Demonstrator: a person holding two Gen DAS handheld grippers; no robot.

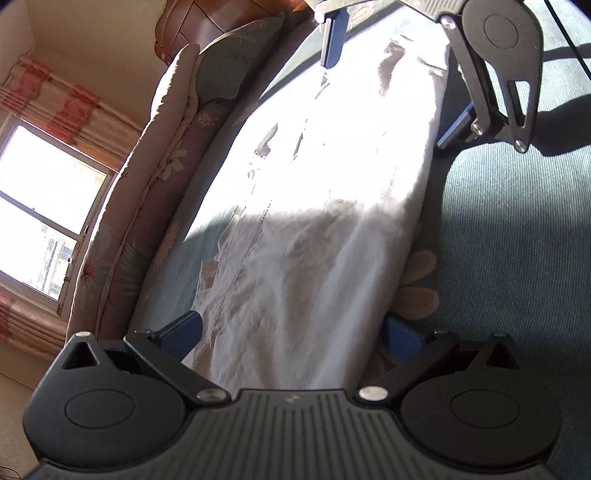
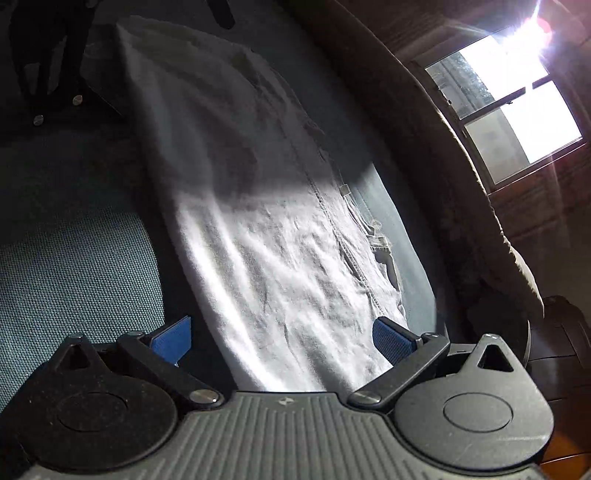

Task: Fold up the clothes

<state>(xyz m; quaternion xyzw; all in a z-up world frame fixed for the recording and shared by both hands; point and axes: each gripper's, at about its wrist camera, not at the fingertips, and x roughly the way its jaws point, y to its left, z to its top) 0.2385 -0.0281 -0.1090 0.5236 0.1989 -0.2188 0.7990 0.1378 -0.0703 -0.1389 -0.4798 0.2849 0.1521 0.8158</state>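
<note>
A long white garment (image 1: 325, 192) lies flat on the teal bed sheet (image 1: 517, 258), folded lengthwise, with a stitched seam running along it. My left gripper (image 1: 291, 336) is open, and its blue pads (image 1: 181, 334) straddle the near end of the cloth without closing on it. At the far end my right gripper (image 1: 395, 85) also stands open over the cloth. In the right wrist view the same garment (image 2: 280, 240) runs between the open right gripper (image 2: 282, 339) and its pads (image 2: 173, 339). The left gripper (image 2: 166, 61) shows dark at the top left.
A rolled floral quilt (image 1: 147, 206) runs along the bed's far side, with a pillow (image 1: 236, 62) and wooden furniture (image 1: 207, 22) beyond it. A bright window (image 1: 44, 206) with curtains is behind. Bare sheet (image 2: 74, 240) lies beside the garment.
</note>
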